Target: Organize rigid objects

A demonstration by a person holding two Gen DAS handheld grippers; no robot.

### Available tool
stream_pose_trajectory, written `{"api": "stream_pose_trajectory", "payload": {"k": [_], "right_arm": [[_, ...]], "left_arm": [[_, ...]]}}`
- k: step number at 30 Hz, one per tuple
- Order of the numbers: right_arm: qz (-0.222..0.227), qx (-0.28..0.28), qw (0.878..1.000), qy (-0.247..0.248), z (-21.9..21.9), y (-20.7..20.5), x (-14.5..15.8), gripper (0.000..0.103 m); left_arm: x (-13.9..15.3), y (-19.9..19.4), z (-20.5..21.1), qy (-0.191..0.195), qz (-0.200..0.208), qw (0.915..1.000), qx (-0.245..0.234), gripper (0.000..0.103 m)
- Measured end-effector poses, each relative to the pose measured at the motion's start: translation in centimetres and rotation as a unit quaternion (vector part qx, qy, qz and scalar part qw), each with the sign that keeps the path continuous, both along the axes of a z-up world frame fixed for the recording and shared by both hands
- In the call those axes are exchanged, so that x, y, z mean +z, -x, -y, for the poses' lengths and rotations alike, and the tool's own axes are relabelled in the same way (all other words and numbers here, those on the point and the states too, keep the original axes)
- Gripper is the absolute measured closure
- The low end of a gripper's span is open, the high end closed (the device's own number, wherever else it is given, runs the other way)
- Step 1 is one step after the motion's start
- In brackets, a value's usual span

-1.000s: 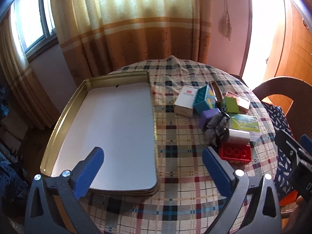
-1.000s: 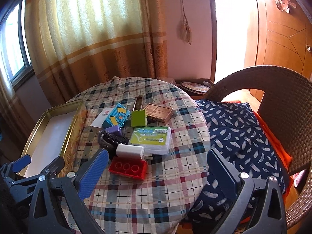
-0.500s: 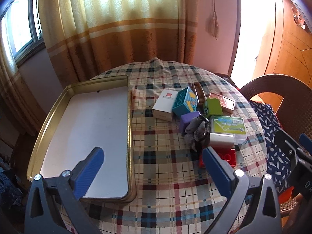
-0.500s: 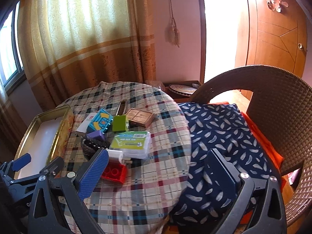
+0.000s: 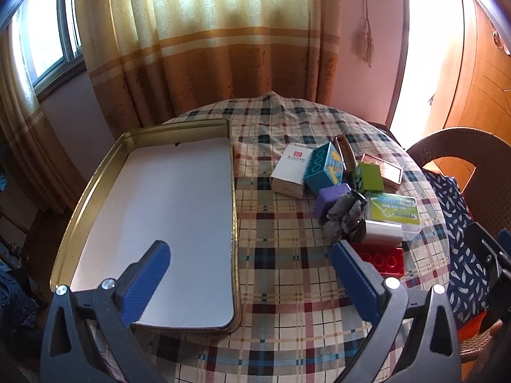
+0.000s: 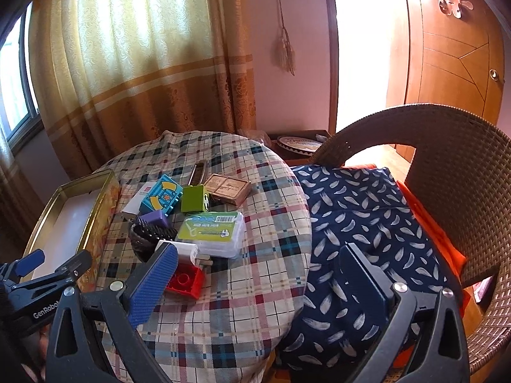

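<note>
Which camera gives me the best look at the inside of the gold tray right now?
The left wrist view: the gold tray lies nearly whole below it, white lining bare, nothing inside. The right wrist view shows the gold tray only at the table's left edge, side-on, its near end hidden behind the left gripper.

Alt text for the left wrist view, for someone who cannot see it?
The open left gripper hovers over a plaid-covered table, holding nothing. A gold tray with a white liner lies left; small boxes and a red brick cluster right.
</note>
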State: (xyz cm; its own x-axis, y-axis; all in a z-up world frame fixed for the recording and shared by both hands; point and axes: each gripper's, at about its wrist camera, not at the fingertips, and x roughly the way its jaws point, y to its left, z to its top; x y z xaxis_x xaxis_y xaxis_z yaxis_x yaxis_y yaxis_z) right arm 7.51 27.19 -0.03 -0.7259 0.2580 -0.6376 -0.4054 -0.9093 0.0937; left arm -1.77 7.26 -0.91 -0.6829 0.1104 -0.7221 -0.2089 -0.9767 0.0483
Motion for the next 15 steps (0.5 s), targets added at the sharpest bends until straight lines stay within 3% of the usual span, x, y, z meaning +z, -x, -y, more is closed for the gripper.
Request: {"api": "stream_pose_trajectory", "payload": {"k": [15], "right_arm": [[-0.005,0.008,1.000,0.002,-0.16,0.32,-0.06,0.001]], "left_arm": [[0.10,0.12,-0.86,0.016,0.000,0.9999,-0.001,0.001]]}}
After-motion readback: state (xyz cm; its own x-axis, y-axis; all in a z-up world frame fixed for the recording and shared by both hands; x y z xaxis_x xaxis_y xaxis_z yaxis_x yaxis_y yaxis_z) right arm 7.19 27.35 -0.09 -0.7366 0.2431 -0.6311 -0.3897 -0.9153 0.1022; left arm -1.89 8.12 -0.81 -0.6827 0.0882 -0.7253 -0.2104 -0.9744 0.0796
